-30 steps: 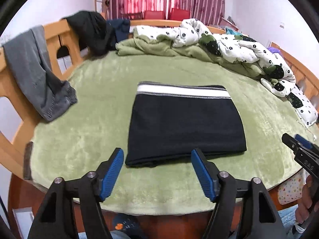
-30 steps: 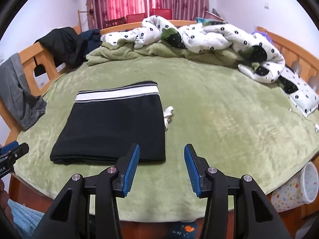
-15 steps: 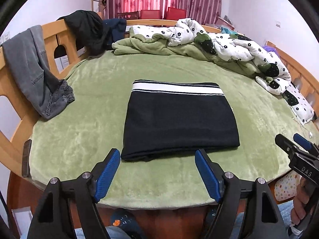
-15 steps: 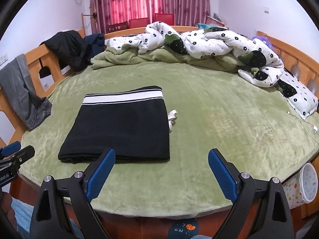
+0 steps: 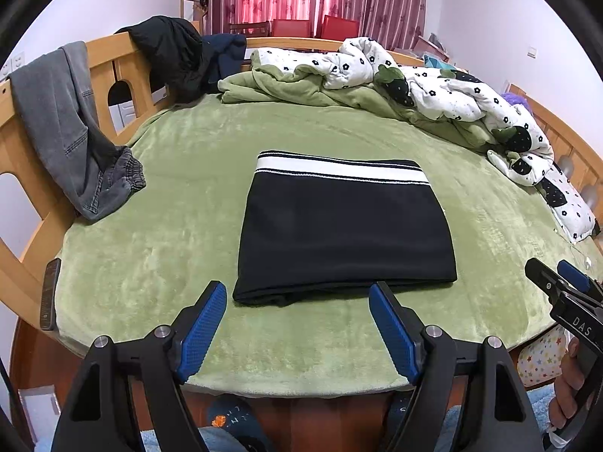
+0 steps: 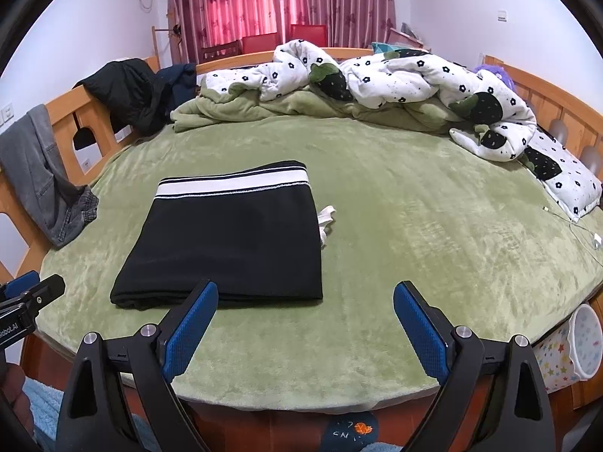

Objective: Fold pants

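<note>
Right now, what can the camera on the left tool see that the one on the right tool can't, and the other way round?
Only the left wrist view shows the dark flat object at the bed's left edge, and the right tool's tips poking in from the right.

Only the right wrist view shows the white drawstring peeking out beside the pants, the white charging cable on the blanket, and the left tool's tips entering from the left.

Both show the folded black pants lying free on the green blanket, the grey jeans draped over the wooden rail, and open tools.

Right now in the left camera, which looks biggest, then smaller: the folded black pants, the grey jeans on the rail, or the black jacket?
1. Folded black pants.
2. Grey jeans.
3. Black jacket, though it lies farthest away, so its real size is unsure.
</note>
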The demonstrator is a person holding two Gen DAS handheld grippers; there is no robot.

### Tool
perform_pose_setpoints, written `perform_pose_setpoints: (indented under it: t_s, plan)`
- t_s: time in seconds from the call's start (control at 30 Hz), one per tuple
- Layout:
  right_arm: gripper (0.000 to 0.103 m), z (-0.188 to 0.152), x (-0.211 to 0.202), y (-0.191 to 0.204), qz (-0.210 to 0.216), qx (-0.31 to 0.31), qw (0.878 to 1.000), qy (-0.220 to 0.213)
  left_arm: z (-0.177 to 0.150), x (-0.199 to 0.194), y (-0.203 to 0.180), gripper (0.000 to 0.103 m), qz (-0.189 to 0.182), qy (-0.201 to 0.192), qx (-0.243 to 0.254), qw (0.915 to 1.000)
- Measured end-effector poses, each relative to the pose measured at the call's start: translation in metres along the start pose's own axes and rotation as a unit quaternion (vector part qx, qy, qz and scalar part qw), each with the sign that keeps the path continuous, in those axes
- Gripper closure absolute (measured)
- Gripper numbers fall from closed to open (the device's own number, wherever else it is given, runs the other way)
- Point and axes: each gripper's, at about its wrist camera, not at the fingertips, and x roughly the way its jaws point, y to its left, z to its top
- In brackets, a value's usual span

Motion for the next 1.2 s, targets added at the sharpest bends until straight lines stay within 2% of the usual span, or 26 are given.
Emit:
perform_pose_setpoints:
  t_s: [1.2]
  plan:
    - [0.010,-0.0015,0.0037,0.0006,0.003,0.012,1.000,0.005,-0.0040,-0.0030,-0.0037,0.025,0.003,-0.003,-0.002,1.0000]
